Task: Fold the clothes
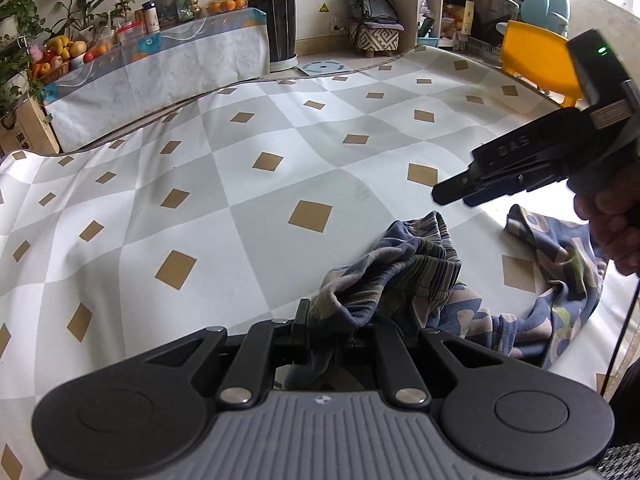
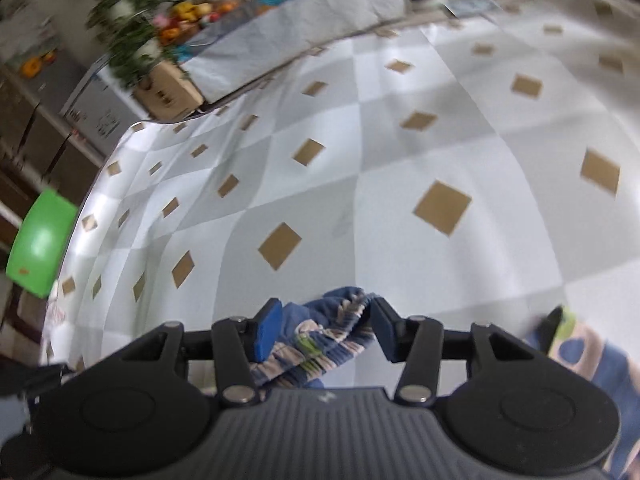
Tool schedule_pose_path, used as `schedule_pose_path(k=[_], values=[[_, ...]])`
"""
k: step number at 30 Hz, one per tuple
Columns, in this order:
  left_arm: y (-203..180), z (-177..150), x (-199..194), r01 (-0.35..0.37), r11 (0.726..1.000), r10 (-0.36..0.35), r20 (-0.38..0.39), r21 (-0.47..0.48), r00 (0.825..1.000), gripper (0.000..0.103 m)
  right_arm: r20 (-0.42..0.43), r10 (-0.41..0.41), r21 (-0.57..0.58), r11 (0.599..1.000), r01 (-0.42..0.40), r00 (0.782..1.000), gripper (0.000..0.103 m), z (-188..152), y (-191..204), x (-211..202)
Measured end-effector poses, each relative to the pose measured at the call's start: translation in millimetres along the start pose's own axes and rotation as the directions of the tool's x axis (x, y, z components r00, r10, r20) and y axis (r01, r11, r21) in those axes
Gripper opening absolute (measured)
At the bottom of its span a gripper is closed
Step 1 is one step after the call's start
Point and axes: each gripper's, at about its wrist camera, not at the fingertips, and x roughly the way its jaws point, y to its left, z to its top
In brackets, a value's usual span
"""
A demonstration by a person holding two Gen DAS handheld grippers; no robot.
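**Folding barely begun: garment still bunched at the near edge**

Nearest in the left wrist view, the left gripper [image 1: 320, 332] has its jaws drawn narrow on a ribbed, gathered edge of the blue, grey and green patterned knit garment [image 1: 404, 280], which rises crumpled from the pinch. From there the cloth trails to the right in a rumpled band along the near edge of the grey-and-white checked tablecloth with tan diamonds [image 1: 240, 184], not spread flat and with no clean fold visible.

In the right wrist view, the right gripper [image 2: 324, 330] stands with its jaws partly apart. A striped fold of the garment [image 2: 320, 336] lies between the blue pads [image 2: 266, 330], which do not appear to press on it. Seen from the left camera, the right gripper [image 1: 472, 192] hangs just above the cloth, held by a hand [image 1: 612, 228].

Beyond the garment, the tablecloth stretches bare towards its far hem.

Judged from this, nearly everything remains: the garment has to be opened out, smoothed flat, and then folded. Only one firm hold on an edge is in place.
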Motion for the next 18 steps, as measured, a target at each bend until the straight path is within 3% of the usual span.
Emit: schedule_pose_path(k=[6,18], values=[[3,-1,-2,-0.017,1.000,0.017,-0.002,-0.010,1.000,0.009,-0.098,-0.075,0.078,0.993,0.083,0.992,0.048,-4,-2,26],[4,-1,-2,-0.025,0.999,0.025,-0.006,-0.022,1.000,0.009,-0.123,-0.030,0.243,0.968,0.060,0.992,0.050,-11,-9,55]])
